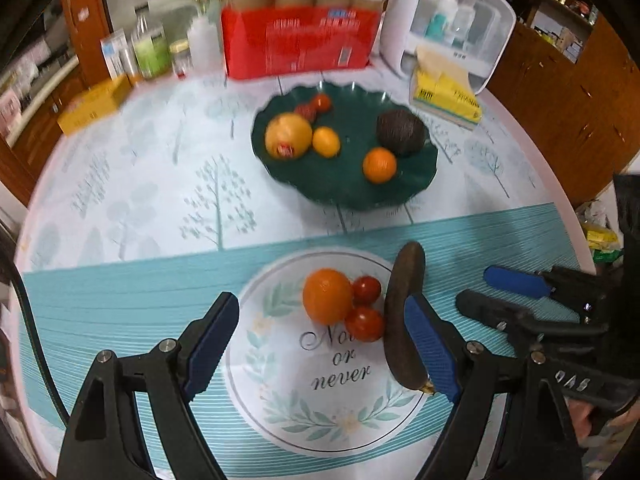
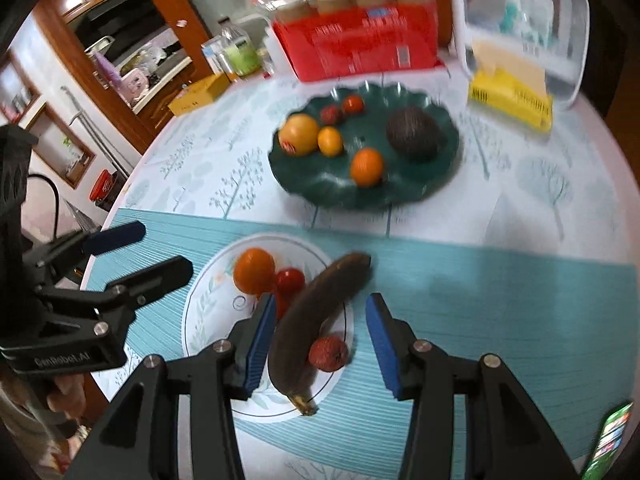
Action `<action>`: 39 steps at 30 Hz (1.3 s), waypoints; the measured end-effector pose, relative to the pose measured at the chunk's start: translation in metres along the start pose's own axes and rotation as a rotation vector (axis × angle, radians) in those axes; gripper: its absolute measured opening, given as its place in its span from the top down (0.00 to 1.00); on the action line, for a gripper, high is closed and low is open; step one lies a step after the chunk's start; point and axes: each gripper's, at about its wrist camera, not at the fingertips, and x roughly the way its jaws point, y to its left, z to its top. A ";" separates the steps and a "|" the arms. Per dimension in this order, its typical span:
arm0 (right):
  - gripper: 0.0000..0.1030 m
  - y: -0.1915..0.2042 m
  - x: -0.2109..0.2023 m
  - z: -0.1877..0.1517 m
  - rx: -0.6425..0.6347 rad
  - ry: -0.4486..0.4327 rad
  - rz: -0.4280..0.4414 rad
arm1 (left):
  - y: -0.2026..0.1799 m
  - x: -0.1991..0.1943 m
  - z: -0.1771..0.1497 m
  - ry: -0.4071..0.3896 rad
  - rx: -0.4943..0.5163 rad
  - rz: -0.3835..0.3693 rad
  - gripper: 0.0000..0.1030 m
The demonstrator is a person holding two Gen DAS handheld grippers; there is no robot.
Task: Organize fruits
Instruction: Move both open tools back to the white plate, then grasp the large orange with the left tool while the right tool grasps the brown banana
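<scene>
Round table under a tree-print cloth with a teal band. Printed white circle on the band, near edge: orange, two tomatoes, a blackened banana lying across its right side, a red lychee just beside the banana. Green dish farther back: large yellow fruit, lemon, second orange, dark round fruit, small red fruits at the far rim, too blurred to name. Behind: red box, bottles, white bin, yellow packet. Left gripper jaws wide apart above the circle, holding nothing. Right gripper jaws parted astride the banana, pads clear of it. Background smeared; lychee hidden from the left view.
</scene>
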 end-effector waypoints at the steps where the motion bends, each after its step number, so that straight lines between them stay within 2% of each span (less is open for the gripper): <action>1: 0.54 -0.001 0.008 -0.002 0.012 0.016 0.001 | 0.002 0.006 0.001 0.013 -0.011 -0.013 0.19; 7: 0.54 -0.002 0.038 -0.007 0.053 0.071 0.007 | 0.007 0.040 0.008 0.077 -0.041 -0.052 0.20; 15: 0.54 -0.005 0.056 -0.007 0.093 0.077 0.019 | 0.011 0.080 0.013 0.180 -0.071 -0.110 0.38; 18: 0.54 -0.005 0.059 -0.007 0.101 0.074 0.030 | 0.014 0.093 0.013 0.217 -0.084 -0.131 0.50; 21: 0.54 -0.005 0.062 -0.005 0.113 0.077 0.042 | 0.019 0.097 0.013 0.221 -0.101 -0.171 0.55; 22: 0.54 -0.005 0.063 -0.005 0.116 0.078 0.044 | 0.021 0.097 0.014 0.218 -0.099 -0.175 0.59; 27: 0.54 -0.003 0.071 -0.003 0.135 0.098 0.060 | 0.029 0.097 0.013 0.218 -0.106 -0.227 0.61; 33: 0.53 0.002 0.081 -0.003 0.139 0.111 0.051 | 0.035 0.090 0.012 0.187 -0.083 -0.218 0.63; 37: 0.53 0.011 0.085 -0.002 0.096 0.113 0.001 | 0.038 0.088 0.012 0.187 -0.077 -0.213 0.62; 39: 0.58 0.014 0.085 -0.001 0.082 0.111 -0.030 | 0.034 0.090 0.012 0.193 -0.066 -0.204 0.61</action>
